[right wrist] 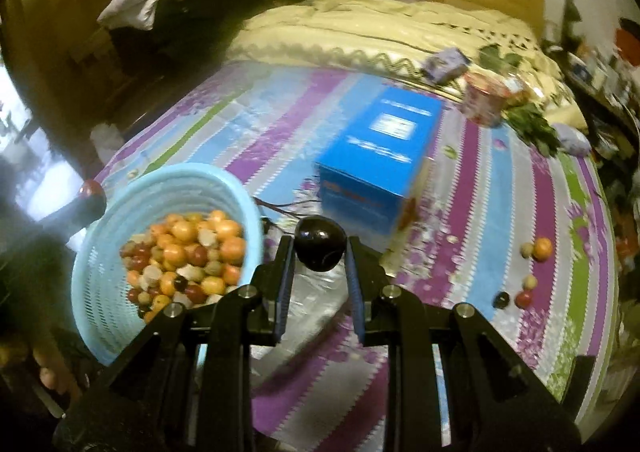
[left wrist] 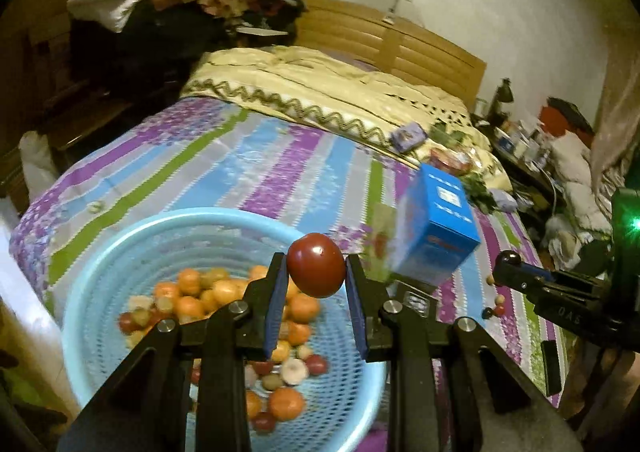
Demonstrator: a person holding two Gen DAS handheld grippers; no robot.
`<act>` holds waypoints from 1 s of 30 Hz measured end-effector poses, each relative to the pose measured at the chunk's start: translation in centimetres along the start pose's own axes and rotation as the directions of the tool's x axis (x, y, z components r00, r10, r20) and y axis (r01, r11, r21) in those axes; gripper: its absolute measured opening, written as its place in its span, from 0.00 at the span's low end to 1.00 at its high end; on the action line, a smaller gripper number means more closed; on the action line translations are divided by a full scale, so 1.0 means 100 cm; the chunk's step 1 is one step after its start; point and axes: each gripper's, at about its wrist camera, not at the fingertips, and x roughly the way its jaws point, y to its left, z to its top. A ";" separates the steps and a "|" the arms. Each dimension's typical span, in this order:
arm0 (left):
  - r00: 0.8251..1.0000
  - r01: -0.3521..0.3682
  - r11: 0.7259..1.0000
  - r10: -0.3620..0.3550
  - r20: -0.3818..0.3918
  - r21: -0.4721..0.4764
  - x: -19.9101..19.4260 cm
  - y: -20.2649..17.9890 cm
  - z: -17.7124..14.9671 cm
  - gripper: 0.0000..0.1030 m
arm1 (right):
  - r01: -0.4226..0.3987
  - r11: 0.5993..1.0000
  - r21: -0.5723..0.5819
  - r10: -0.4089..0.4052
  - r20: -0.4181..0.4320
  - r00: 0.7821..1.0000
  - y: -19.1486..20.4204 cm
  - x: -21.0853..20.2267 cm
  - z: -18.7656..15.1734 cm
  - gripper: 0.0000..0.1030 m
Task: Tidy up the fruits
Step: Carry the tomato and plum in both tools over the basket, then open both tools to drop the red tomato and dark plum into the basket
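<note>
My left gripper (left wrist: 316, 272) is shut on a red round fruit (left wrist: 316, 265) and holds it above the light blue basket (left wrist: 100, 264), which holds several orange, red and pale fruits. My right gripper (right wrist: 320, 252) is shut on a dark, nearly black round fruit (right wrist: 320, 248), above the striped bedsheet to the right of the basket (right wrist: 96, 292). The right gripper also shows at the right edge of the left wrist view (left wrist: 508, 264), and the left gripper at the left edge of the right wrist view (right wrist: 90, 192). A few loose fruits (right wrist: 536, 250) lie on the sheet at the right.
A blue cardboard box (right wrist: 376, 160) lies on the bed behind the grippers. A cream quilt (right wrist: 380, 32), a small purple packet (right wrist: 446, 64), a red cup (right wrist: 484, 98) and green leaves (right wrist: 532, 128) lie further back. Clutter lines the right bedside.
</note>
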 end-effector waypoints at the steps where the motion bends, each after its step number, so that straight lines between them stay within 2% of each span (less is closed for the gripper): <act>1: 1.000 -0.004 1.000 0.004 0.002 -0.009 -0.001 0.008 0.002 0.28 | -0.008 1.000 -0.010 0.008 -0.005 1.000 0.009 0.003 0.003 0.25; 8: 0.999 -0.039 0.998 0.039 -0.010 -0.055 -0.005 0.052 0.008 0.28 | -0.046 0.997 -0.061 0.043 -0.048 0.998 0.049 0.019 0.016 0.25; 15: 0.996 -0.070 0.993 0.065 -0.062 -0.096 0.004 0.091 0.008 0.28 | -0.086 0.990 -0.110 0.074 -0.104 0.992 0.082 0.037 0.026 0.25; 30: 0.980 -0.095 0.987 0.069 -0.189 -0.133 0.030 0.130 -0.007 0.28 | -0.146 0.972 -0.185 0.098 -0.248 0.964 0.124 0.071 0.030 0.25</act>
